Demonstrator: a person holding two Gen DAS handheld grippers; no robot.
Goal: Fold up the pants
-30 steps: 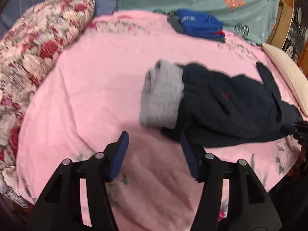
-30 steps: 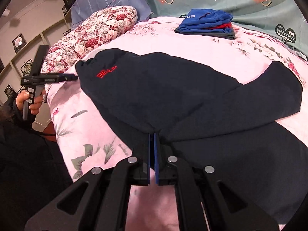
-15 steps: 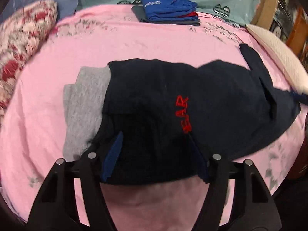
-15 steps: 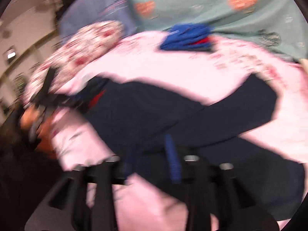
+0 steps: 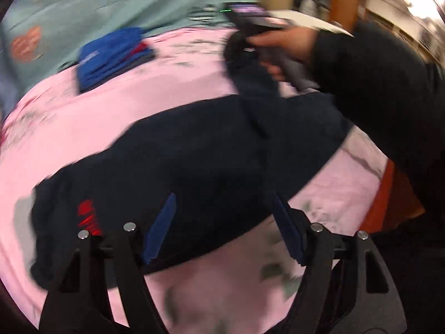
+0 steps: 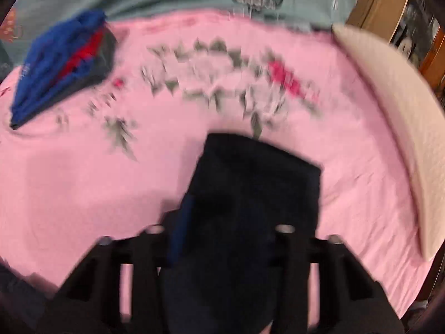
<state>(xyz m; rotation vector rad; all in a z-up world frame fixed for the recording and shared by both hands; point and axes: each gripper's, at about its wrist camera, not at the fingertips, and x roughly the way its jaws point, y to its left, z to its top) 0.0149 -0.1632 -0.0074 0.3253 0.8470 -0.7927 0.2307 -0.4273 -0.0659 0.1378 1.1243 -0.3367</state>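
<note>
Dark navy pants [image 5: 211, 153] with a red logo [image 5: 87, 217] lie spread on the pink bedsheet [image 5: 155, 91]; a grey lining edge shows at the far left. My left gripper [image 5: 222, 225] is open, its blue pads low over the near edge of the pants. In the left wrist view a hand holds the right gripper [image 5: 247, 30] by a raised pant leg end. In the blurred right wrist view my right gripper [image 6: 230, 233] is open and a navy pant leg [image 6: 258, 183] lies between its spread fingers.
A folded stack of blue and red clothes [image 5: 111, 53] [image 6: 61, 61] sits at the back by a teal patterned cover [image 5: 83, 2]. A cream pillow [image 6: 395, 117] lies along the right bed edge. My dark-sleeved arm [image 5: 383, 83] reaches over the right side.
Both views swung sharply. The left gripper moved right along the pants. The right gripper, shut on the pants a second ago, opened and now stands over a pant leg end.
</note>
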